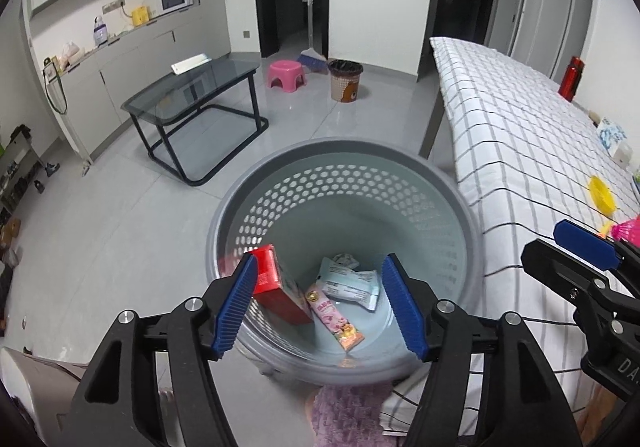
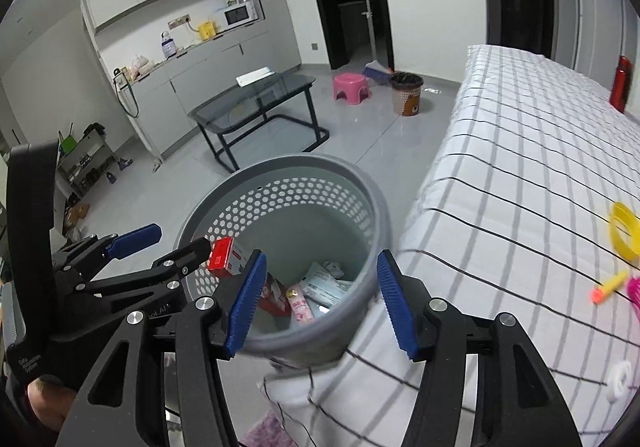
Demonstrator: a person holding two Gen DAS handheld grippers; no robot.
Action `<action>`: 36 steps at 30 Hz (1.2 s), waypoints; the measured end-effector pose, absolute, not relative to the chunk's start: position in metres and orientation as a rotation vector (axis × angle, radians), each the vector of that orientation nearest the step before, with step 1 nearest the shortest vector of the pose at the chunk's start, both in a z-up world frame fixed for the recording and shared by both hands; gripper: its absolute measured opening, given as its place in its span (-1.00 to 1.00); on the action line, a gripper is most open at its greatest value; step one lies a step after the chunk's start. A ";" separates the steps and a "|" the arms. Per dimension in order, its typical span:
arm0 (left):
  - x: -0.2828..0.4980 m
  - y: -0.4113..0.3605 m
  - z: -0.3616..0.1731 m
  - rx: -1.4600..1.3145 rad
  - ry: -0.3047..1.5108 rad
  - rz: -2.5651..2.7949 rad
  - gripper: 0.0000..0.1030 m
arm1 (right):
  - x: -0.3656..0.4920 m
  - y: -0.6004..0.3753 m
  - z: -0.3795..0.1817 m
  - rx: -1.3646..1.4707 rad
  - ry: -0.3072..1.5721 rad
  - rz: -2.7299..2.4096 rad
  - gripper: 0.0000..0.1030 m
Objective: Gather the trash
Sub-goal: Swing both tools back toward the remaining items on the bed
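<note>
A grey perforated basket (image 1: 344,146) (image 2: 316,159) stands on the floor against the bed. In it lie a pink wrapper (image 1: 334,317) (image 2: 300,305) and white packets (image 1: 352,283) (image 2: 324,287), and a red box (image 1: 276,287) (image 2: 224,257) leans against its left wall. My left gripper (image 1: 320,307) (image 2: 168,243) hovers over the basket, open; the red box is beside its left pad and nothing is pressed between the pads. My right gripper (image 2: 322,307) (image 1: 560,249) is open and empty above the basket's rim and the bed's edge.
The bed with a checked sheet (image 1: 520,151) (image 2: 520,151) carries a yellow ring (image 1: 600,193) (image 2: 623,233), an orange stick (image 2: 610,283), a pink item (image 2: 634,289) and a red bottle (image 1: 572,77). Farther off stand a glass table (image 1: 200,95), a pink stool (image 1: 286,73) and a brown bin (image 1: 345,81).
</note>
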State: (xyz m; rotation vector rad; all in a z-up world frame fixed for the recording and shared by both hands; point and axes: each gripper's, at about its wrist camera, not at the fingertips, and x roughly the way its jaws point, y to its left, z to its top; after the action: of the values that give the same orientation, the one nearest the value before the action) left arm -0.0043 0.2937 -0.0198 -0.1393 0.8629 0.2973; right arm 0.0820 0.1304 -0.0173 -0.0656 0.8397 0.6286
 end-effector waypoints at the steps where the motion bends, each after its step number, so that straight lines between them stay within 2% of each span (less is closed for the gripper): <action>1: -0.006 0.290 -0.018 -0.136 0.858 0.292 0.29 | 0.078 0.123 -0.016 -0.061 0.835 0.620 0.09; 17: -0.003 0.165 0.012 -0.067 0.773 0.091 0.53 | 0.024 -0.034 0.005 0.022 0.745 0.350 0.25; 28: 0.015 0.055 0.013 0.000 0.770 -0.091 0.59 | 0.002 -0.165 -0.010 0.107 0.762 0.092 0.27; 36: 0.028 -0.005 -0.001 0.039 0.798 -0.159 0.64 | 0.007 -0.214 -0.031 0.152 0.819 0.021 0.27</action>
State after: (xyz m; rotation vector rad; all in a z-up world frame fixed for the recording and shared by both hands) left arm 0.0278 -0.0048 -0.0006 0.0387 0.7977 -0.1592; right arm 0.0070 -0.2140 -0.0313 0.1524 0.8187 0.0214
